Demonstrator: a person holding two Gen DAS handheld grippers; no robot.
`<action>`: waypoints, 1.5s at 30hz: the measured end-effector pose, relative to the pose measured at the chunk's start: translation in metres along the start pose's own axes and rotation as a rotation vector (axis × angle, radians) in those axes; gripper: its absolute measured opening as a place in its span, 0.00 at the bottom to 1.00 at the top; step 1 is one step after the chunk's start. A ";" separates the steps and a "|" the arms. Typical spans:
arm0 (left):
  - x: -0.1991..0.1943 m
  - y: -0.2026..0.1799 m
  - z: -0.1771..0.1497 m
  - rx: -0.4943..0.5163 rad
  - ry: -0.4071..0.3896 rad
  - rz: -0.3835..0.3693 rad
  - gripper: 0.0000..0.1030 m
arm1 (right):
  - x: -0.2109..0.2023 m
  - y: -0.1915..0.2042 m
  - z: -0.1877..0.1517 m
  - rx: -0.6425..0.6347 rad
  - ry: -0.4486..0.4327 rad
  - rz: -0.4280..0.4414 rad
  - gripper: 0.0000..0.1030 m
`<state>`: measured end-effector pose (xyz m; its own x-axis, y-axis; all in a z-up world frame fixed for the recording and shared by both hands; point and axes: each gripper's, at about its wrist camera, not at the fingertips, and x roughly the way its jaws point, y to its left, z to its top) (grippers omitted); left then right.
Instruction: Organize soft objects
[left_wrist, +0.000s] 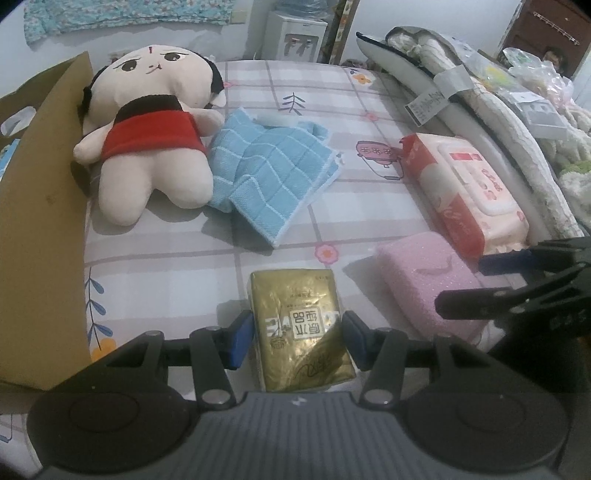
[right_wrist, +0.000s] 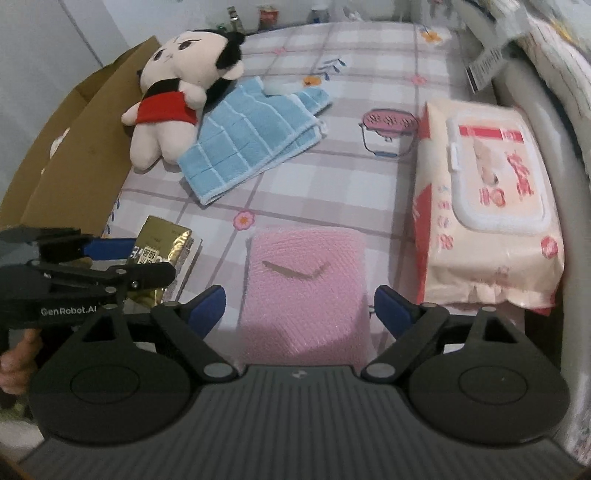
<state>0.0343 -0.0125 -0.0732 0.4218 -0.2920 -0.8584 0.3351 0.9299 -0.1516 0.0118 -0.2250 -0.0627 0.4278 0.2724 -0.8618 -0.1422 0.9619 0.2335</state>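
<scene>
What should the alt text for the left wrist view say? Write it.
The left gripper closes its blue pads around a gold foil tissue pack on a checked bedsheet; beyond lie a plush doll in red, a blue towel and a pink sponge.

A bed (left_wrist: 332, 206) covered by a checked sheet is seen. On it are laid a plush doll (left_wrist: 147, 140) and blue towel (left_wrist: 266, 166) toward the left edge, a wet-wipes pack (right_wrist: 487, 206) along the right edge, and a pink sponge (right_wrist: 306, 280) and gold tissue pack (left_wrist: 299, 325) at the near edge.
</scene>
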 end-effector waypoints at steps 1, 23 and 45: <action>0.000 0.000 0.000 0.000 0.000 -0.002 0.52 | 0.000 0.003 0.000 -0.017 -0.004 -0.010 0.73; 0.005 0.000 0.001 0.000 0.015 -0.003 0.52 | 0.019 0.027 0.016 -0.205 -0.068 -0.030 0.32; 0.005 0.005 0.004 -0.010 0.008 -0.001 0.52 | -0.038 -0.006 -0.008 0.041 -0.063 0.132 0.34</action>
<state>0.0416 -0.0105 -0.0758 0.4150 -0.2917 -0.8618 0.3270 0.9317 -0.1579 -0.0108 -0.2415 -0.0347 0.4635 0.3959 -0.7927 -0.1644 0.9175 0.3621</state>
